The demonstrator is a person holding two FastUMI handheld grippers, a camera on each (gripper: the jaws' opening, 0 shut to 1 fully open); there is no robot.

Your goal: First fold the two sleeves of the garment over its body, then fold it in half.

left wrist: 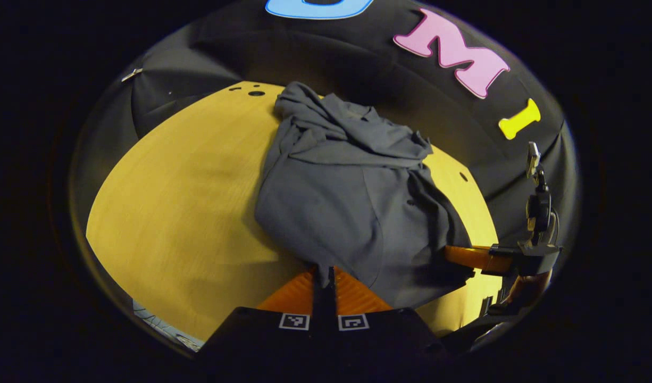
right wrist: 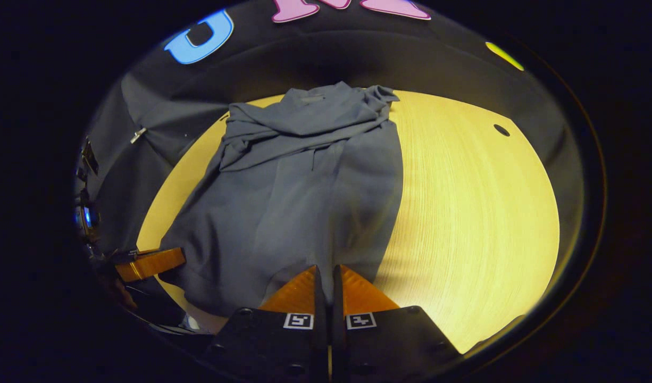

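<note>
Pinching the near hem of the dark grey cloth garment (left wrist: 347, 197), the left gripper (left wrist: 324, 276) has its two fingers pressed together on the fabric at the bottom middle of the left gripper view. The right gripper (right wrist: 324, 276) nips the hem the same way in the right gripper view (bottom middle again). The garment lies bunched across the round yellow wooden table (right wrist: 464, 213), reaching to the table's far edge near the black cloth wall (right wrist: 331, 58).
</note>
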